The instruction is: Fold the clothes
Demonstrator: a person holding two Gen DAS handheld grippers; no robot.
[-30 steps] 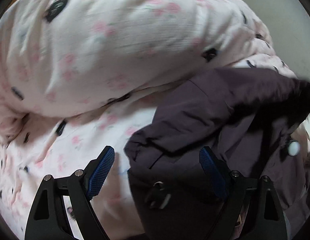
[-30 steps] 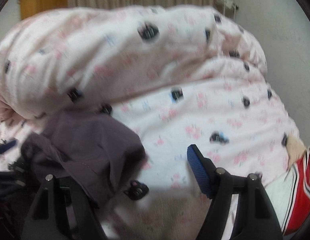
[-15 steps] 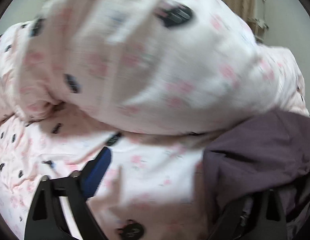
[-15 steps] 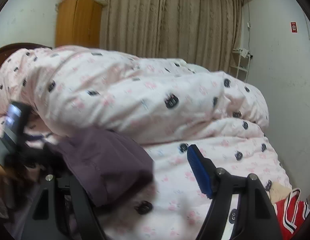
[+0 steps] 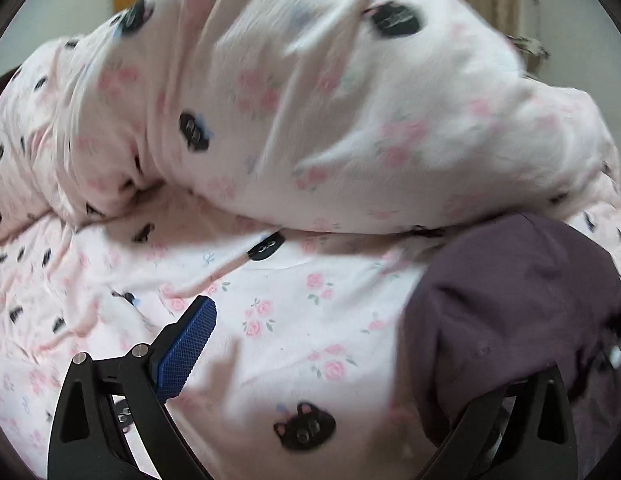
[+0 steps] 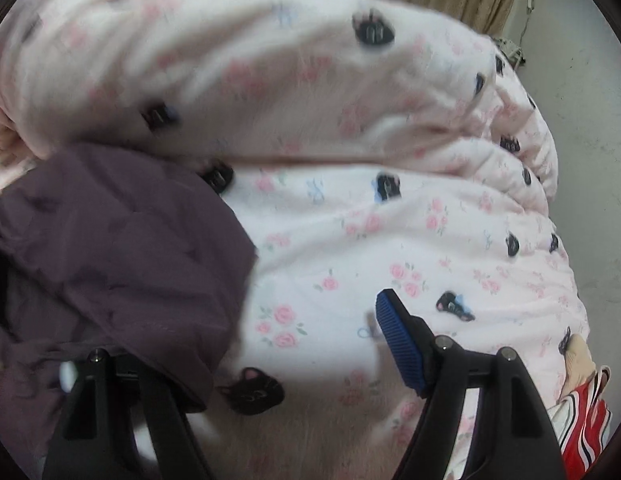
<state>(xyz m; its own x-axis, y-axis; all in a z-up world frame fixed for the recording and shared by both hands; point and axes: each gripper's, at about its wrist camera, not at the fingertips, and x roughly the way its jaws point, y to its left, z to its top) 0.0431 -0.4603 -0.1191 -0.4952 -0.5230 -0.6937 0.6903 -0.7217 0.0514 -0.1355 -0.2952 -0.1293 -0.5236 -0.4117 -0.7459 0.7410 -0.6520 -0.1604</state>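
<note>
A dark purple garment (image 5: pixel 510 308) lies bunched on a pink flowered bedsheet (image 5: pixel 310 320), at the right of the left wrist view and at the left of the right wrist view (image 6: pixel 110 248). My left gripper (image 5: pixel 330 344) is open; its right finger is hidden under the purple cloth, its left blue pad (image 5: pixel 186 344) is bare. My right gripper (image 6: pixel 262 340) is open; its left finger is covered by the purple cloth, its right blue pad (image 6: pixel 398 344) is bare.
A big rolled duvet (image 5: pixel 330 100) in the same pink print lies behind the garment, also in the right wrist view (image 6: pixel 250 72). A red striped cloth (image 6: pixel 582 416) lies at the bed's right edge. A grey wall (image 6: pixel 590 120) and curtains stand behind.
Both cameras have tilted down toward the bed. The purple garment stays draped over the inner finger of each gripper. The jaws remain open.
</note>
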